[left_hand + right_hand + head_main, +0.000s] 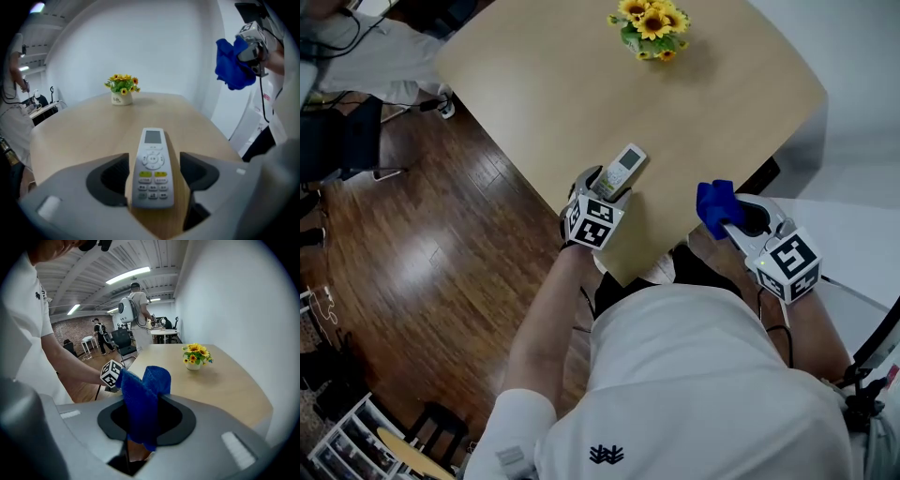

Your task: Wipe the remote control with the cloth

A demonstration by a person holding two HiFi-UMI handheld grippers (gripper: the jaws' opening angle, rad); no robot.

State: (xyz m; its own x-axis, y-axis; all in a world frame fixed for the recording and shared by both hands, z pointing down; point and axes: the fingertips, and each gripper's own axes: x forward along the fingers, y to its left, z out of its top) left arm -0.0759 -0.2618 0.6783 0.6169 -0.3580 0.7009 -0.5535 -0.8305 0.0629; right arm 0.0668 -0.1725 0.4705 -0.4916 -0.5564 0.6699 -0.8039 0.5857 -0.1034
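The remote [151, 161] lies flat on the counter [544, 84], close to the near edge, keys up and screen end pointing away from the person. The left tool [602, 189] straddles its near end with its jaws spread wide. A strip of bare wood shows between the remote and the right-hand jaw. The other jaw sits close to the remote, but nothing looks pinched, so the remote seems to rest on the counter rather than in a grip. That placement suits the job: the keyed face is exposed, and the tool is in place to steady it if it slides. The right tool [143, 417] is clamped on the blue cloth [140, 394], which bunches up out of the jaws in a loose wad, leaving plenty of fabric free to rub with. It hangs to the right of the remote, off the counter's edge and apart from it, so wiping appears not yet begun. Nothing lies between cloth and remote. A small pot of flowers [652, 23] stands well beyond the remote on the far side of the counter, out of the way. The left tool itself covers the remote's near end, which may block the cloth there.
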